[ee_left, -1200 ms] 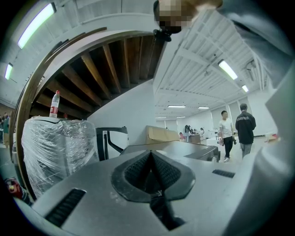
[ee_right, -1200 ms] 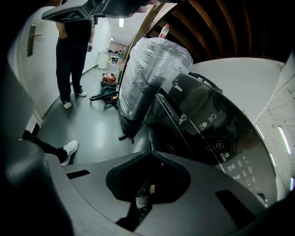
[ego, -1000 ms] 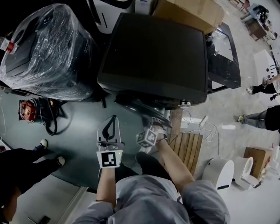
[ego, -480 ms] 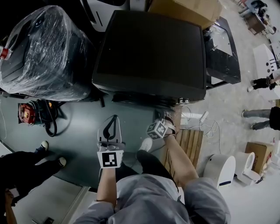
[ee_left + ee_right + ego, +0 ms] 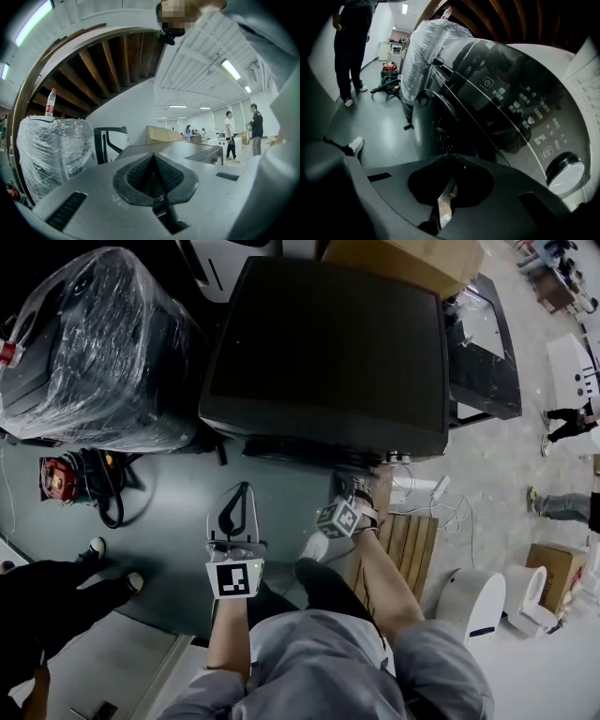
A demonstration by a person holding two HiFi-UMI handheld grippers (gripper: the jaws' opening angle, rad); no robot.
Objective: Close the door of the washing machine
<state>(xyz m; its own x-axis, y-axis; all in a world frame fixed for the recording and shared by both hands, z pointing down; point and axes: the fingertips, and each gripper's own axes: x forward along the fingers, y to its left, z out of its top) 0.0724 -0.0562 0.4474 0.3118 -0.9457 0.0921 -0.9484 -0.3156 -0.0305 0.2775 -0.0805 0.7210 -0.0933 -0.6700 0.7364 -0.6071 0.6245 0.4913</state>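
The left gripper (image 5: 242,491) has its jaws pressed together with nothing between them, as its own view shows (image 5: 153,158). It hangs over the dark green floor (image 5: 169,521) in front of the machine, in the same place as one second ago. The right gripper (image 5: 354,502) also has its jaws pressed together and holds nothing (image 5: 451,159). One second ago it was lower and more to the left. Since half a second ago it has hardly moved, and it is now close under the front edge of the washing machine (image 5: 328,343).

One second ago a curved part of the door stood out from the front of the machine. In the head view nothing stands out there now.

The washing machine is black and square from above. It stands directly ahead of the person, beside a plastic-wrapped appliance (image 5: 94,352) on its left. In the right gripper view the round dark door (image 5: 436,124) lies against the glossy front, as far as I can see. The control panel (image 5: 520,110) with white symbols and a silver knob (image 5: 566,174) are on the right of the door.
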